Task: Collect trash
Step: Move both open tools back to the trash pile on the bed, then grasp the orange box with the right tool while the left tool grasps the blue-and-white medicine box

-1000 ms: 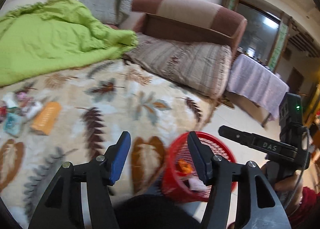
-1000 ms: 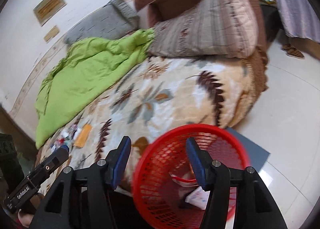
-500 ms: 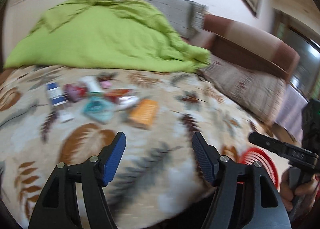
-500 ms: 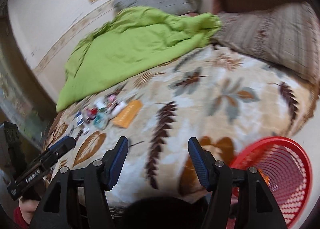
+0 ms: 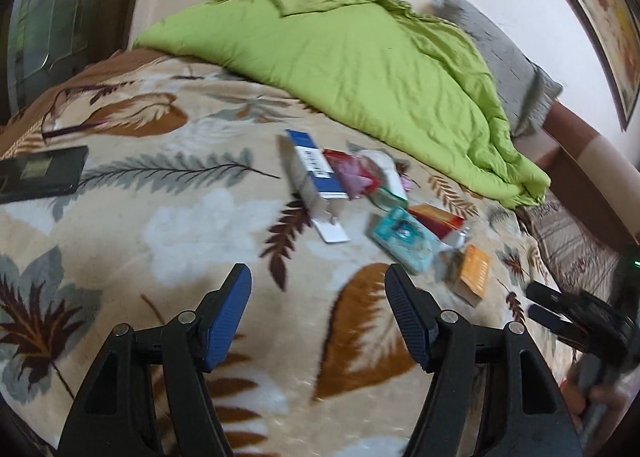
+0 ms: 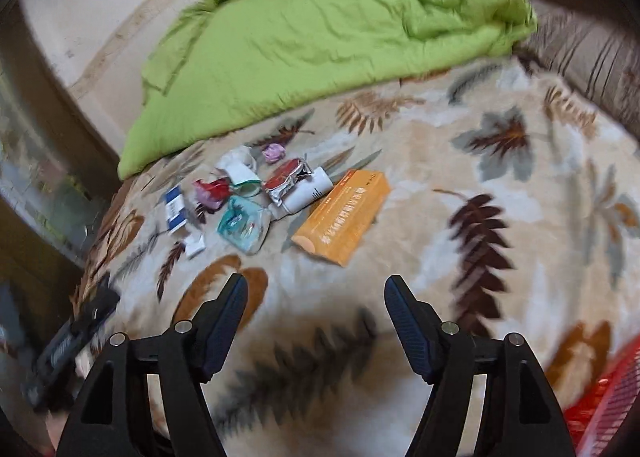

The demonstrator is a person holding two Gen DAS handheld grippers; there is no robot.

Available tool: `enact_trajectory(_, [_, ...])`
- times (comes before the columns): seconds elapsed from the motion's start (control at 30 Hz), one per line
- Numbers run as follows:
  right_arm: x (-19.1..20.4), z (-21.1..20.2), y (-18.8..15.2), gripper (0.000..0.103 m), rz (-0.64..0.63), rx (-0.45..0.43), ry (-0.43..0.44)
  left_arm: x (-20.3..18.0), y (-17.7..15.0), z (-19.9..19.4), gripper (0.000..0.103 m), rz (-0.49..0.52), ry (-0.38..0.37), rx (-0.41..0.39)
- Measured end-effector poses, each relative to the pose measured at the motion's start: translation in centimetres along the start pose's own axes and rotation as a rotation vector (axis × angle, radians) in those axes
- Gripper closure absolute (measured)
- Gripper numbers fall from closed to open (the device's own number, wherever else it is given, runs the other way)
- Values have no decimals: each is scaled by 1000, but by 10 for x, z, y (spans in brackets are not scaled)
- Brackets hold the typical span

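While both tools hang over a bed spread with a leaf-patterned blanket [image 6: 460, 161], neither holds anything. The left tool [image 5: 318, 289] has its blue-padded jaws apart, only blanket between them. The right tool [image 6: 316, 297] is likewise spread, having just been opening, with nothing between its jaws.

The trash lies in a loose cluster on the blanket, ahead of both tools and near the edge of a rumpled green quilt [image 6: 320, 29]. In the right wrist view, an orange box [image 6: 342, 217] lies nearest the right tool. Beside it is a white bottle [image 6: 308, 193] with a crumpled foil packet [image 6: 286, 179] against it, then a teal packet [image 6: 242, 223], a red wrapper [image 6: 212, 191] and a blue-and-white box [image 6: 176, 211]. A red basket [image 6: 600, 405] shows at the lower right corner, apart from the cluster. A dark flat object [image 5: 40, 175] lies at the left in the left wrist view.
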State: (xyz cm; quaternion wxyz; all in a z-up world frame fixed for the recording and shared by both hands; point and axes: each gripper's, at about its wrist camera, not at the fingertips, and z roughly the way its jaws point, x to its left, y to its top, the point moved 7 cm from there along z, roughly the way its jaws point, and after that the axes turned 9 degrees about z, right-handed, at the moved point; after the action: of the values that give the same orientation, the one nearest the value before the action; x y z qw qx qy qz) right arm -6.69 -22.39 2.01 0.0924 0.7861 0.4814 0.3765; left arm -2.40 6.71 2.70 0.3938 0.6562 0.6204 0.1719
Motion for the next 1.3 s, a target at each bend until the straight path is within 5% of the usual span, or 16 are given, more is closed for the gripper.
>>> enact_trajectory(0.27, [-16, 84, 35, 28, 183, 55, -83, 17, 16, 10, 29, -65, -4, -7])
enact_trajectory(0.47, [-12, 123, 39, 26, 190, 86, -119, 15, 49, 35, 22, -87, 36, -3])
enact_trajectory(0.63, [-14, 116, 46, 44, 155, 34, -109, 9, 69, 79, 21, -100, 63, 46])
enact_trajectory(0.7, [-22, 110, 48, 67, 179, 23, -101, 7, 73, 96, 21, -88, 104, 58])
enact_trajectory(0.87, [-27, 90, 58, 71, 151, -30, -99, 4, 73, 135, 21, -47, 154, 113])
enact_trajectory(0.9, [-28, 89, 58, 71, 150, -29, -91, 4, 71, 139, 23, -40, 158, 119])
enact_trajectory(0.97, [-27, 89, 58, 71, 160, -16, -68, 6, 68, 149, 48, -14, 182, 137])
enact_trajectory(1.07, [-24, 88, 60, 71, 144, -21, -53, 12, 64, 158, 62, 5, 191, 154])
enact_trajectory(1.3, [1, 75, 65, 77, 52, -93, -21, 10, 72, 136, 66, 20, 170, 81])
